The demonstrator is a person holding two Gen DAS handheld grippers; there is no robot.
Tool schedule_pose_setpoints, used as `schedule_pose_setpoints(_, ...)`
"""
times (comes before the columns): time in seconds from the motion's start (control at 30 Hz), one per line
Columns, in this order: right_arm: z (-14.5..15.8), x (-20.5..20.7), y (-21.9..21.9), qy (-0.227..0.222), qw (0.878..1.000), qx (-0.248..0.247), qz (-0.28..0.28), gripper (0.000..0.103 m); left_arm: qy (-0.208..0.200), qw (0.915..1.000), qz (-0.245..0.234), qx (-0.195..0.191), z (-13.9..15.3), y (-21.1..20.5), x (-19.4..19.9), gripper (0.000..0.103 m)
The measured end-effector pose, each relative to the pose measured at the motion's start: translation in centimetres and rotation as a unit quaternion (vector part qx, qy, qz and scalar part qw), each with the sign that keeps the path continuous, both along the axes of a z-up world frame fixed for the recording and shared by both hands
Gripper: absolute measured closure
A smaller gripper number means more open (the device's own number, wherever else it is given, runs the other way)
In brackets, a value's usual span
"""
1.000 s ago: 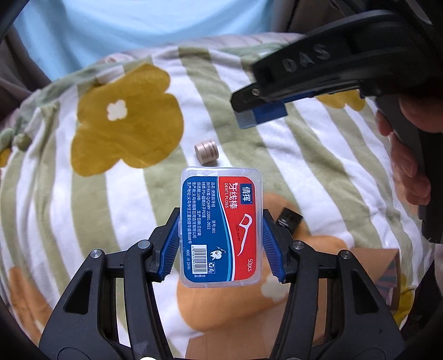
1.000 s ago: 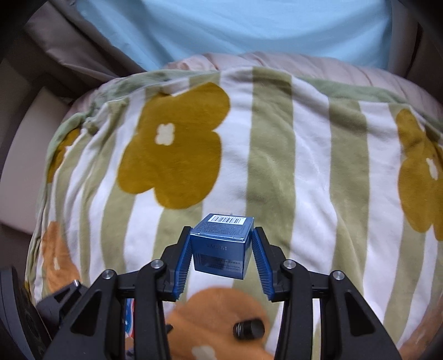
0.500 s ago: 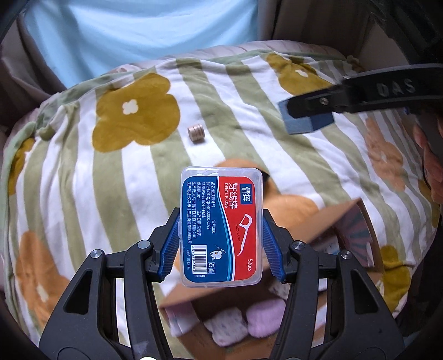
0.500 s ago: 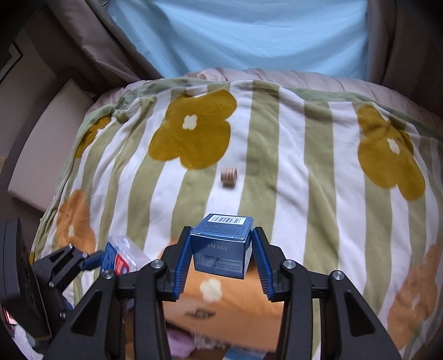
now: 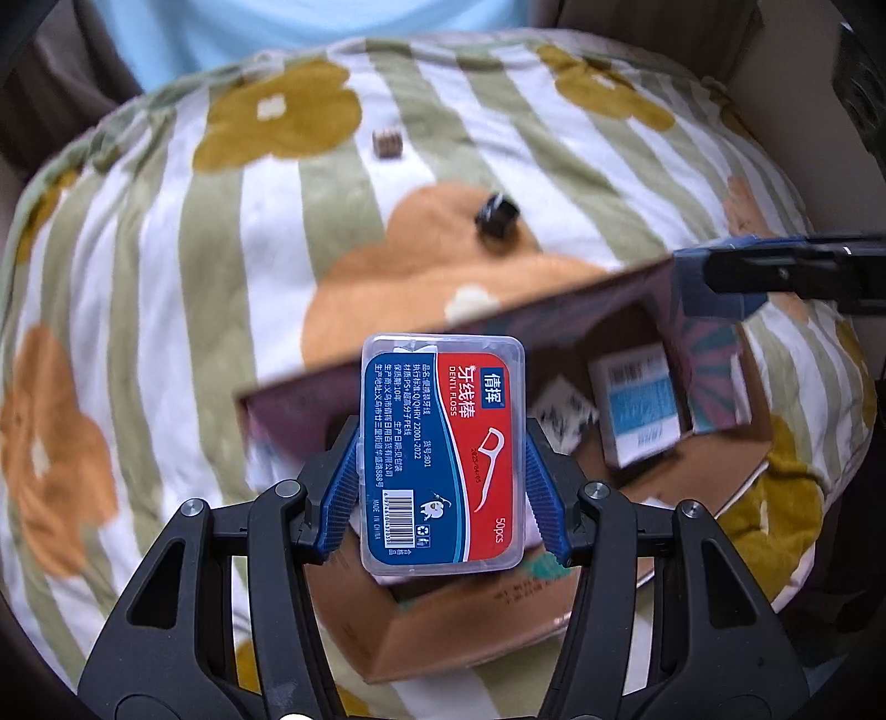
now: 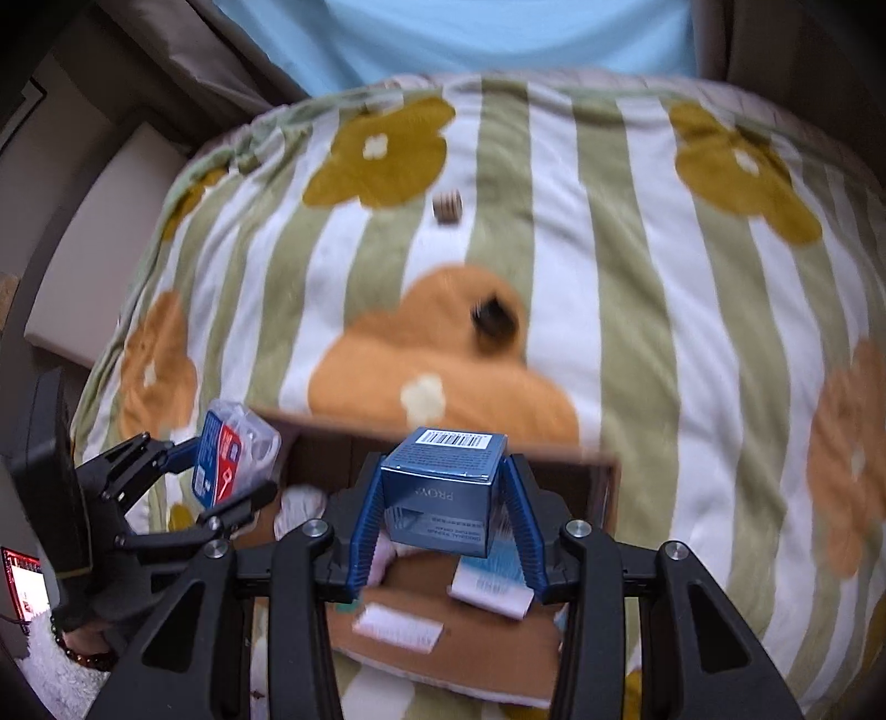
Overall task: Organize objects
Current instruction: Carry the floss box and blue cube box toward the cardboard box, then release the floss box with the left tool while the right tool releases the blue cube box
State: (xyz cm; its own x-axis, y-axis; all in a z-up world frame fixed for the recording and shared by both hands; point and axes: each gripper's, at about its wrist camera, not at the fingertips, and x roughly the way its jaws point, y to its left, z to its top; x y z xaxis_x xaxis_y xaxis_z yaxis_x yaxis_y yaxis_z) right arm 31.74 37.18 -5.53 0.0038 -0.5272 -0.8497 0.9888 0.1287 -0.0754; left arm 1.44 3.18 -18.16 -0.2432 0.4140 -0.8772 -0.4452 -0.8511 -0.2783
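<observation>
My left gripper [image 5: 440, 476] is shut on a clear dental floss box [image 5: 441, 454] with a red and blue label, held above the near left part of an open cardboard box [image 5: 459, 626]. It also shows at the left of the right wrist view [image 6: 232, 459]. My right gripper [image 6: 446, 526] is shut on a small blue carton [image 6: 443, 487] with a barcode on top, held over the same cardboard box [image 6: 476, 637]. Its finger [image 5: 786, 271] and blue carton [image 5: 714, 288] reach in at the right of the left wrist view. Small packets [image 5: 637, 410] lie inside the box.
The box sits on a striped flower blanket [image 5: 166, 277]. A small tan cylinder [image 5: 387, 143] and a small black cylinder [image 5: 496, 213] lie on the blanket beyond the box. A laptop screen [image 6: 25, 587] glows at the far left. A light blue sheet [image 6: 443, 33] lies behind.
Both grippers have drawn back and up from the blanket with their objects, so the open cardboard box now lies under them. The tan and black cylinders look farther off.
</observation>
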Motion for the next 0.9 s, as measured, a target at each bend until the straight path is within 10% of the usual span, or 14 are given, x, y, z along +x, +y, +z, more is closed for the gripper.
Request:
schedule_pose_setpoints(0.57,-5.3,0.5,2.0,-0.013,0.999,0.026,0.014,0.063,-0.011,0.9999,0.003,0.009,-2.6,0.0,1.5,0.050)
schedule_pose_setpoints(0.63,-5.3,1.0,2.2,-0.003,0.999,0.027,0.024,0.057,-0.001,1.0000,0.000,0.004,-2.0,0.1,1.5,0.027)
schedule_pose_setpoints(0.67,-5.2,1.1,2.3,0.002,0.999,0.028,0.026,0.040,0.003,1.0000,-0.001,-0.002,-1.9,0.1,1.5,0.000)
schedule_pose_setpoints(0.73,-5.0,1.1,2.6,0.010,0.999,0.028,0.027,0.017,0.012,0.9999,0.004,-0.004,-1.6,-0.4,1.4,0.000)
schedule_pose_setpoints(0.9,-4.8,0.2,3.4,0.027,0.999,0.017,0.026,0.017,0.003,0.9999,0.015,-0.007,-1.9,-1.6,1.0,0.000)
